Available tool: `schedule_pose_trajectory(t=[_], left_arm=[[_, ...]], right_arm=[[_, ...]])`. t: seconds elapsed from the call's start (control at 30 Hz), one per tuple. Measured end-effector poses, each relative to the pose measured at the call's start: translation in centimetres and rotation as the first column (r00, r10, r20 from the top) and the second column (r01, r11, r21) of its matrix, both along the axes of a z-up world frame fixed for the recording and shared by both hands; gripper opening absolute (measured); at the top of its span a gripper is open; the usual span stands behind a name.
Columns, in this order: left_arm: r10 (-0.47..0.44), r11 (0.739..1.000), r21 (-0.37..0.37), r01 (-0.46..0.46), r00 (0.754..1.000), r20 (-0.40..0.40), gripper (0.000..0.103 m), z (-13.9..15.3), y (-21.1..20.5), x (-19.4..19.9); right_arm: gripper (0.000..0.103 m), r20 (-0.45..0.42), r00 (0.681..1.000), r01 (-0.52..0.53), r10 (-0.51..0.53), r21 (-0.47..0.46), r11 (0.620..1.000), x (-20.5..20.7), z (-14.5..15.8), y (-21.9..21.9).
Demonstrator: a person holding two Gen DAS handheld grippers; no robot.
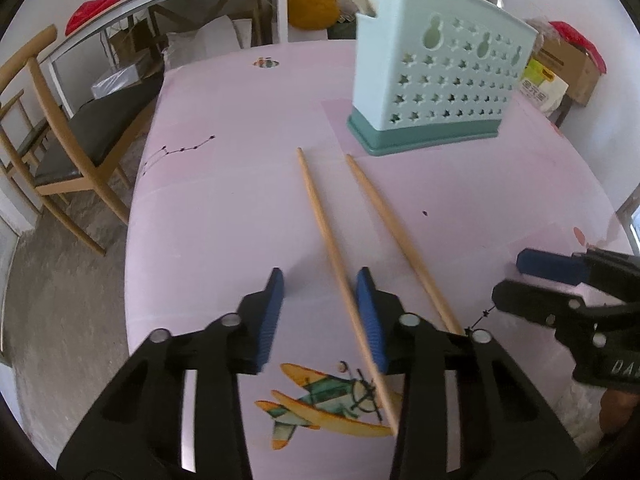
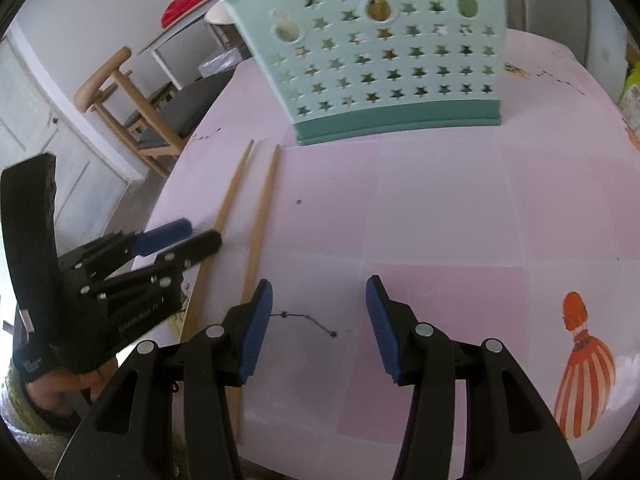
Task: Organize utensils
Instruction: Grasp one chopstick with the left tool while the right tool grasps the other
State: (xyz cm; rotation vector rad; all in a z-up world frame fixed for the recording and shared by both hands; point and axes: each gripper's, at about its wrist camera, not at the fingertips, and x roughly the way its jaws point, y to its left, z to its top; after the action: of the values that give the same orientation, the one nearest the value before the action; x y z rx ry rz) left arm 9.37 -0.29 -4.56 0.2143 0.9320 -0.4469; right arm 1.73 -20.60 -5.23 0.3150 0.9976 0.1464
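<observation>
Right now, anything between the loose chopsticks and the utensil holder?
Nothing visible. Bare pink table lies between the two chopsticks and the utensil holder. The left gripper straddles one chopstick, not pinching it; the right gripper is empty.

Wooden chair beside pink table; cardboard box behind.

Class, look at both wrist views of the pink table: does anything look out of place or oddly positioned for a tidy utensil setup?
Yes. Two chopsticks lie loose on the pink table in front of the holder, splayed apart rather than parallel. One runs between the left tool's fingers, against its right pad. Otherwise nothing spilled or damaged.
</observation>
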Motion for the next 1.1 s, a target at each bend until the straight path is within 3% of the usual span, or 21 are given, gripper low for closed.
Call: schedule_pose_trajectory(t=[0.17, 0.23, 0.53, 0.67, 1.1], left_arm=[[0.021, 1.0, -0.02, -0.021, 1.0, -0.02, 0.009, 0.1, 1.0, 0.7], [0.022, 1.0, -0.022, -0.022, 0.999, -0.025, 0.006, 0.0, 1.1, 0.9], [0.019, 1.0, -0.021, -0.019, 1.0, -0.023, 0.005, -0.1, 0.6, 0.3], [0.02, 1.0, -0.023, -0.02, 1.0, -0.022, 0.005, -0.1, 0.6, 0.2], [-0.01, 0.999, -0.035, 0.008, 0.998, -0.063, 0.005, 0.0, 1.1, -1.2]], right_arm=[[0.046, 0.025, 0.994, -0.105, 0.107, -0.054, 0.993, 0.1, 0.4, 2.4], [0.042, 0.029, 0.99, -0.134, 0.137, -0.093, 0.987, 0.3, 0.6, 3.3], [0.019, 0.018, 0.98, -0.191, 0.198, -0.198, 0.962, 1.8, 0.3, 5.2], [0.01, 0.017, 0.981, -0.186, 0.194, -0.201, 0.962, 2.2, 0.3, 5.4], [0.007, -0.059, 0.986, -0.162, 0.154, -0.174, 0.971, -1.5, 0.5, 0.8]])
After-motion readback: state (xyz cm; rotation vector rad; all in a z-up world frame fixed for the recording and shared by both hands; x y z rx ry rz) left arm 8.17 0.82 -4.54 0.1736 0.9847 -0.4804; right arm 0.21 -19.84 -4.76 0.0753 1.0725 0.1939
